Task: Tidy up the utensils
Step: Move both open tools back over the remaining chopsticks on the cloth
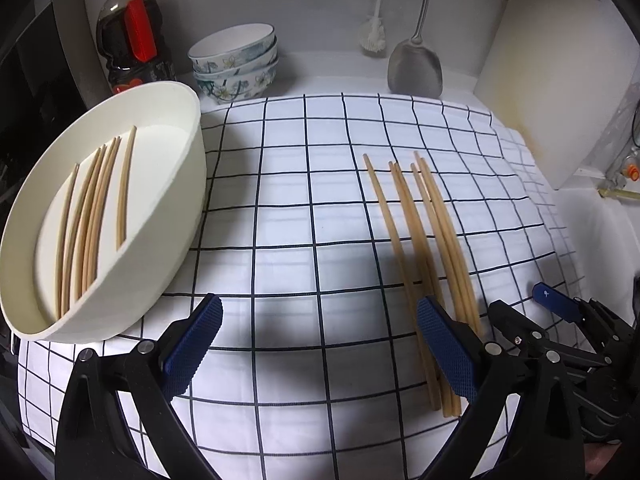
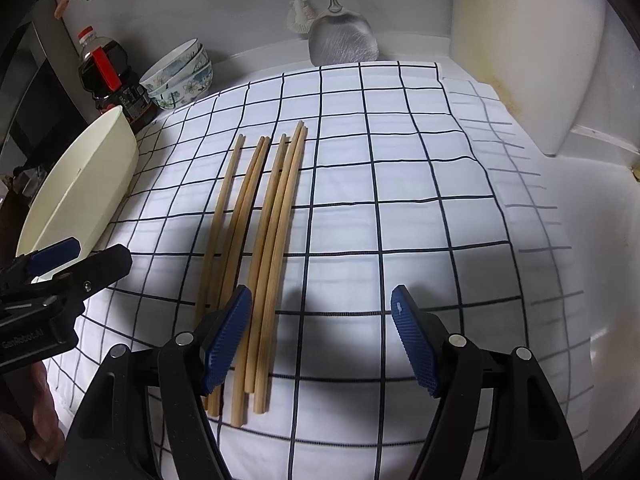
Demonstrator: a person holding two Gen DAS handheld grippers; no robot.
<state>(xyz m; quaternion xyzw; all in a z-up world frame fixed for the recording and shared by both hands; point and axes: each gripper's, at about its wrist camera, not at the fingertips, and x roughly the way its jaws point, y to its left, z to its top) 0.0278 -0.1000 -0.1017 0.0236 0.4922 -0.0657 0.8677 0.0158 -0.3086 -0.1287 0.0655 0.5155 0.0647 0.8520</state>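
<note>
Toward the bench's right edge, on the checked cloth (image 2: 400,184), the loose chopsticks (image 2: 264,240) lay pointing away, just left of the empty, wide-open right claw (image 2: 320,336), nearer than the open left claw (image 1: 320,344).

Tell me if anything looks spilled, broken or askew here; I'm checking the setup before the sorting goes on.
Nothing looks spilled or broken. The loose chopsticks lie roughly parallel on the checked cloth, ends uneven, and the rest sit inside the white tub. Only the stacked bowls lean slightly. Both the left gripper and right gripper are open and empty.
</note>
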